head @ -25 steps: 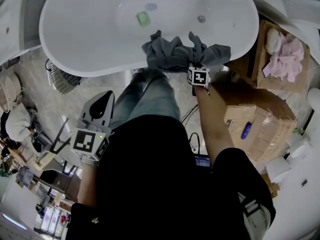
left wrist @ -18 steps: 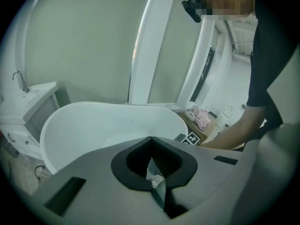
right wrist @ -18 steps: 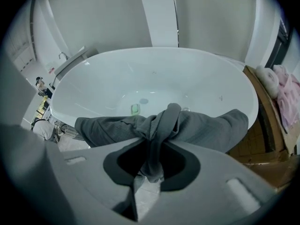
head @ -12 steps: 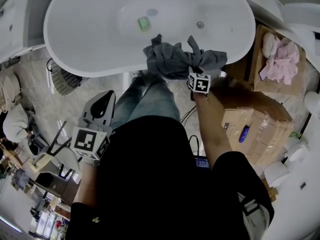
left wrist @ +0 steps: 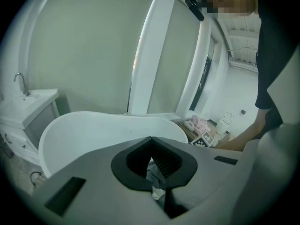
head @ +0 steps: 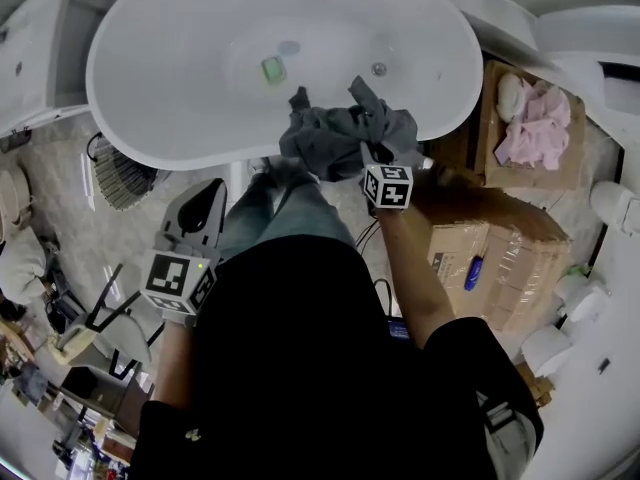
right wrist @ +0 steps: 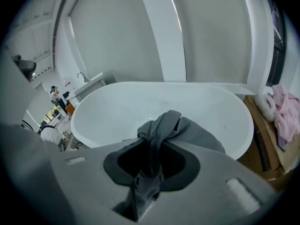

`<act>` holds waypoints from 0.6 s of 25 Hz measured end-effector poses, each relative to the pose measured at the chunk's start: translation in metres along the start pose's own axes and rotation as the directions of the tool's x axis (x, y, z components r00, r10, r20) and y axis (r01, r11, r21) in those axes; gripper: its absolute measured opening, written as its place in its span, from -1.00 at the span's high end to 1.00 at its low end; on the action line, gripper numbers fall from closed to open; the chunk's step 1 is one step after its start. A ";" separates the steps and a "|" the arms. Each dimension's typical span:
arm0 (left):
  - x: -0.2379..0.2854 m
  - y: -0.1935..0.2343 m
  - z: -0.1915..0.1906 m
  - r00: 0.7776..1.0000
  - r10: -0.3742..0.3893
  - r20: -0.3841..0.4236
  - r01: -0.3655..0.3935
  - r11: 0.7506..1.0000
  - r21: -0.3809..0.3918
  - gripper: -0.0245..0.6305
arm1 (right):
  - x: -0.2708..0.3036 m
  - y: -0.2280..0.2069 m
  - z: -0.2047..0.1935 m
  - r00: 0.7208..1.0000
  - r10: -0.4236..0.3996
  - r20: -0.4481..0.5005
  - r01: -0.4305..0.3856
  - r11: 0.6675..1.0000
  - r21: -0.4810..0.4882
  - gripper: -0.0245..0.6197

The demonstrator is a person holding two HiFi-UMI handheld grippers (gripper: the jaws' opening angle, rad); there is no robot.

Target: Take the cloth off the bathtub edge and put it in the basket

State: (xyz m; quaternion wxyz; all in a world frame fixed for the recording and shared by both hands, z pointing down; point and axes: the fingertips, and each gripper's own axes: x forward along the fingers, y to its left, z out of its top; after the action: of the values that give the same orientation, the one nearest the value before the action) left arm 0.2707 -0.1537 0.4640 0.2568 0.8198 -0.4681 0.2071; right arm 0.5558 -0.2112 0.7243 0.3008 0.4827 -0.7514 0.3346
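Observation:
The grey cloth [head: 330,133] hangs bunched over the near rim of the white bathtub [head: 130,138]. My right gripper [head: 375,150] is shut on it. Its jaws have just been closing with the cloth between them. In the right gripper view a fold of the cloth [right wrist: 187,132] runs down through the right gripper [right wrist: 157,140], and the bathtub [right wrist: 140,102] lies beyond. I cannot tell whether the cloth still touches the rim. My left gripper [head: 210,193] hangs lower left beside the person's leg, shut with nothing in it. The left gripper [left wrist: 151,138] faces the bathtub [left wrist: 84,130].
A wire basket [head: 118,176] stands on the floor under the tub's left end. A wooden box with pink cloths [head: 530,128] and cardboard boxes [head: 500,258] stand at the right. A washbasin cabinet [head: 30,58] is far left. The person's legs in jeans [head: 290,208] are below the cloth.
The right gripper has risen and carried the cloth up with it. The cloth has gathered into a tighter bundle, its right tail pulled in. The left gripper has hardly moved.

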 end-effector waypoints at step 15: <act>-0.019 0.020 0.060 0.990 -0.001 0.140 -0.006 0.999 0.045 0.89 | -0.121 0.073 0.152 0.959 0.096 0.267 -0.082 0.995 -0.063 0.70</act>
State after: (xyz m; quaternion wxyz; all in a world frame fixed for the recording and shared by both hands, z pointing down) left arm 0.2500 -0.1868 0.4104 0.2045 0.8373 -0.4812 0.1599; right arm 0.5114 -0.2458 0.5251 0.1930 0.4815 -0.8146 0.2595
